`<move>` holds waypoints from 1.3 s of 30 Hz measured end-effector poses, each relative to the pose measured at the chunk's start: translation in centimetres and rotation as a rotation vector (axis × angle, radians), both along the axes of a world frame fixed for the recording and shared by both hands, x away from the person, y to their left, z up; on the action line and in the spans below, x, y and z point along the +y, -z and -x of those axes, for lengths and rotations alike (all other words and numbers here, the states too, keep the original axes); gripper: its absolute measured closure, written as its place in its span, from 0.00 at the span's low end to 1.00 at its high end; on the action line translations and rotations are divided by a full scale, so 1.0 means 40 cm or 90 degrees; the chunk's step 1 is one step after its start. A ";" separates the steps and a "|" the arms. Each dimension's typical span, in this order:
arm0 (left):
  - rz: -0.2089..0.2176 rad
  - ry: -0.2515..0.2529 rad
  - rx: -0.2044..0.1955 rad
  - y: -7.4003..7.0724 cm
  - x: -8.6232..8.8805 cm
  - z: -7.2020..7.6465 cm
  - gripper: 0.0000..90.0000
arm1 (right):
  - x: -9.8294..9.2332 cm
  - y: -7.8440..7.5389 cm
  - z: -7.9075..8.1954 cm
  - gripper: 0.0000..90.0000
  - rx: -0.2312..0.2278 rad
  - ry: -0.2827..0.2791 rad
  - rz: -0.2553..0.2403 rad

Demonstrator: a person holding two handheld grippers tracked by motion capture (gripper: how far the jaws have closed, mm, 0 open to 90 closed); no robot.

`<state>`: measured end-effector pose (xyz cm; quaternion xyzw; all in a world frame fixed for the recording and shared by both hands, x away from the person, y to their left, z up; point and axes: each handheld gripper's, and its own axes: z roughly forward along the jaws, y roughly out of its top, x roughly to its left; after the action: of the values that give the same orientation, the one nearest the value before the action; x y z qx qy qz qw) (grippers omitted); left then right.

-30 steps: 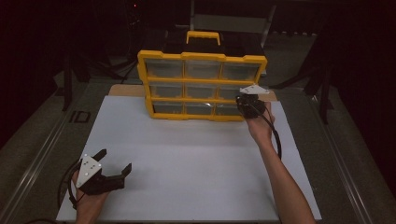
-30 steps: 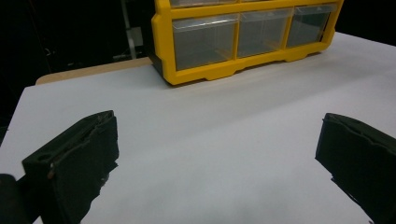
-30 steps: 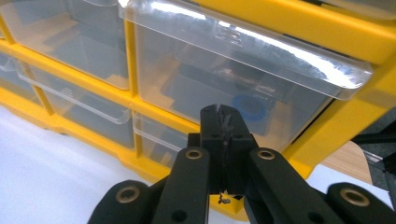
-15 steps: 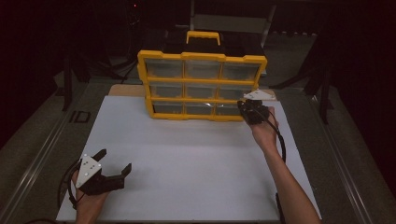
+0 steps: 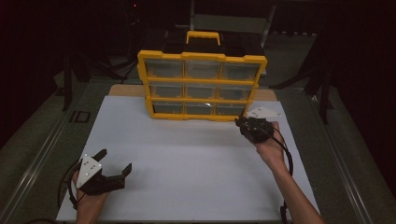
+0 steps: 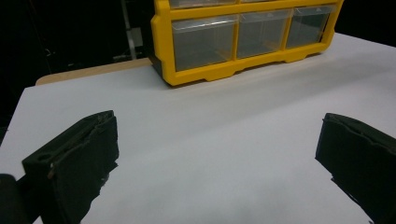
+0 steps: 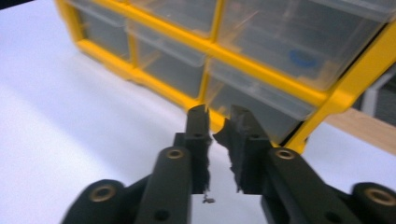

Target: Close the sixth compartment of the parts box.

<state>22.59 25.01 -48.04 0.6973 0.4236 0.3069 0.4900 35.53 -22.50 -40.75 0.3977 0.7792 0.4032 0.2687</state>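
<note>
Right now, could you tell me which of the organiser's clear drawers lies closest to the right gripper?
The bottom-row drawer at the right end of the yellow organiser; the right gripper sits just in front of it, the other drawers lying farther off.

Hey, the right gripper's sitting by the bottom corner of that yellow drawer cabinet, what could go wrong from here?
1. The right gripper, whose jaws have just been opening with nothing between them, has only a narrow gap; it may slip off the bottom right drawer instead of gripping its lip.
2. The yellow drawer cabinet stands free on the white sheet, and the left gripper is far away, open, not bracing it. A pull could slide or tip the cabinet.
</note>
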 end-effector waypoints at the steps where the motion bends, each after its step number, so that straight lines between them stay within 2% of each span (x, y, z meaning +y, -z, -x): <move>1: 0.000 0.000 0.000 0.000 0.000 0.000 0.00 | -0.002 0.004 0.010 0.81 0.002 -0.005 -0.007; 3: 0.000 0.000 0.000 0.000 -0.001 0.000 0.00 | -0.005 0.016 0.028 0.77 0.006 -0.015 -0.016; 6: -0.001 0.001 0.000 0.000 -0.002 0.001 0.00 | -0.012 0.034 0.054 0.65 0.010 -0.027 -0.029; 7: -0.001 0.001 0.000 0.000 -0.002 0.001 0.00 | -0.012 0.034 0.054 0.65 0.010 -0.027 -0.029; 9: 0.000 0.000 0.000 0.000 -0.002 0.000 0.00 | -0.015 0.053 0.079 0.57 0.007 -0.020 -0.026; 12: 0.000 0.000 0.000 0.000 -0.003 0.000 0.00 | -0.017 0.065 0.093 0.52 0.008 -0.018 -0.034; 14: -0.001 0.000 -0.001 0.000 -0.002 0.001 0.00 | -0.021 0.083 0.112 0.47 0.019 -0.012 -0.032; 17: 0.003 -0.002 -0.001 0.000 -0.001 0.000 0.00 | -0.027 0.097 0.123 0.41 0.020 -0.007 -0.024; 18: 0.003 -0.002 -0.001 0.000 -0.001 0.000 0.00 | -0.032 0.103 0.129 0.39 0.021 -0.005 -0.028; 19: 0.002 -0.002 -0.001 0.000 -0.001 0.001 0.00 | -0.044 0.114 0.140 0.33 0.025 -0.008 -0.050; 20: 0.000 -0.003 -0.002 0.000 -0.002 0.001 0.00 | -0.044 0.114 0.140 0.33 0.025 -0.008 -0.050; 21: 0.000 -0.004 -0.003 -0.001 -0.002 0.002 0.00 | -0.053 0.124 0.151 0.27 0.032 0.002 -0.053; 22: 0.001 -0.005 -0.004 -0.001 -0.002 0.002 0.00 | -0.053 0.124 0.151 0.27 0.032 0.002 -0.053; 23: 0.003 -0.006 -0.005 -0.002 -0.002 0.002 0.00 | -0.063 0.136 0.166 0.23 0.032 -0.003 -0.070; 24: 0.003 -0.006 -0.004 -0.001 -0.002 0.002 0.00 | -0.063 0.136 0.166 0.23 0.032 -0.003 -0.070; 26: 0.002 -0.007 -0.004 -0.001 -0.001 0.002 0.00 | -0.075 0.154 0.185 0.17 0.033 -0.010 -0.083; 31: 0.004 -0.012 -0.008 -0.003 0.003 0.003 0.00 | -0.092 0.173 0.204 0.15 0.024 -0.011 -0.101; 34: 0.005 -0.014 -0.009 -0.004 0.006 0.004 0.00 | -0.106 0.179 0.218 0.15 -0.002 -0.007 -0.132; 39: 0.002 -0.016 -0.010 -0.003 0.008 0.003 0.00 | -0.125 0.194 0.235 0.14 -0.029 0.008 -0.137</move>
<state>22.48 25.34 -47.91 0.6887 0.4291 0.3181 0.4902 26.15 -27.49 -48.50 0.4197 0.7226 0.4919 0.2444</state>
